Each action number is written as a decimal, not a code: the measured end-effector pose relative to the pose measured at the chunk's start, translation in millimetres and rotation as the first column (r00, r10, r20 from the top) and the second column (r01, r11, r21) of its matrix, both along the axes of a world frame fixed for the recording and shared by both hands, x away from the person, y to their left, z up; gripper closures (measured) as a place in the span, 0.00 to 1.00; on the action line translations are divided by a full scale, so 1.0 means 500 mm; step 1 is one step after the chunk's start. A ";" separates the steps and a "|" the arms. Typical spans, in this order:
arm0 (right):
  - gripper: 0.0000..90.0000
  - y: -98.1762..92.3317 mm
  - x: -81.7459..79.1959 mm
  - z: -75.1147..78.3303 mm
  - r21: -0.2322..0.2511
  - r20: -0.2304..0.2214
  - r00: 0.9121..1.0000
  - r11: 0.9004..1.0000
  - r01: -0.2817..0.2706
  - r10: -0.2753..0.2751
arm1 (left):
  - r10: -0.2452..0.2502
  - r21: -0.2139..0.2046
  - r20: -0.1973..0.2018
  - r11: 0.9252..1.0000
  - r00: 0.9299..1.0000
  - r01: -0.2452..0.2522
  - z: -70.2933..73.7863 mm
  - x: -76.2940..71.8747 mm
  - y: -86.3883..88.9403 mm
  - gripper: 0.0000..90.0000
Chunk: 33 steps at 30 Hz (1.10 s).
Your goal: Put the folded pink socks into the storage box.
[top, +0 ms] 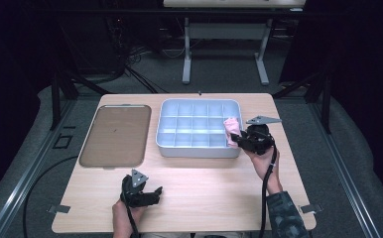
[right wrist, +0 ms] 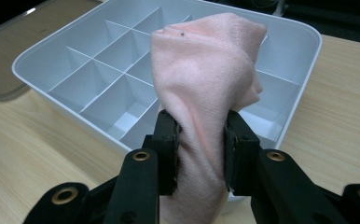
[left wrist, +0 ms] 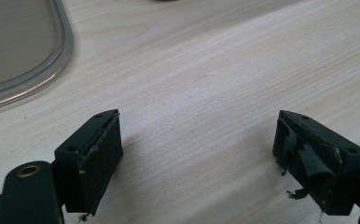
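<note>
A pink cloth (right wrist: 206, 79) is bunched up between the jaws of my right gripper (right wrist: 200, 149), which is shut on it. In the high view that right gripper (top: 239, 140) holds the pink cloth (top: 232, 130) at the right end of the white divided tray (top: 198, 148), over its rightmost compartments. The tray (right wrist: 38, 77) has several compartments with nothing in them. My left gripper (top: 150, 193) rests low over the table near the front edge, its jaws wide apart. Between the left gripper's (left wrist: 197, 154) black pads there is only bare wood.
A flat clear-rimmed lid or tray with a brown surface (top: 114, 135) lies at the table's left; its corner (left wrist: 38, 70) is near my left gripper. A grey three-cornered plate (top: 262, 120) sits just above the right hand. Beyond the table stands a white desk frame (top: 224, 49).
</note>
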State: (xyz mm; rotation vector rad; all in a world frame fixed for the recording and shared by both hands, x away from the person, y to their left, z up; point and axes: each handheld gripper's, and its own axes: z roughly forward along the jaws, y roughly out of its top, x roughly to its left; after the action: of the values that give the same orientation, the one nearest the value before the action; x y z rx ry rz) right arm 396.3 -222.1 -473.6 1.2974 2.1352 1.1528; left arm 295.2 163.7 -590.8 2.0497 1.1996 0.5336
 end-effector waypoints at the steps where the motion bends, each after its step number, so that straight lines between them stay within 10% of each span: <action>1: 0.78 0.001 0.005 -0.003 -0.004 -0.005 1.000 1.000 -0.002 0.002 | 0.000 0.000 0.000 1.000 1.000 0.000 0.000 0.000 0.000 0.17; 33: 0.77 0.027 0.088 -0.073 -0.173 -0.102 0.993 0.984 0.039 -0.057 | 0.002 0.000 0.001 1.000 1.000 -0.002 0.000 0.000 0.000 0.17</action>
State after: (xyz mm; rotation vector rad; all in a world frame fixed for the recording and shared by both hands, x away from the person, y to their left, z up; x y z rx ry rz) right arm 440.4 -208.4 -510.2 1.3510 2.2108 0.8777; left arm 295.3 163.7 -590.8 2.0486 1.2007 0.5353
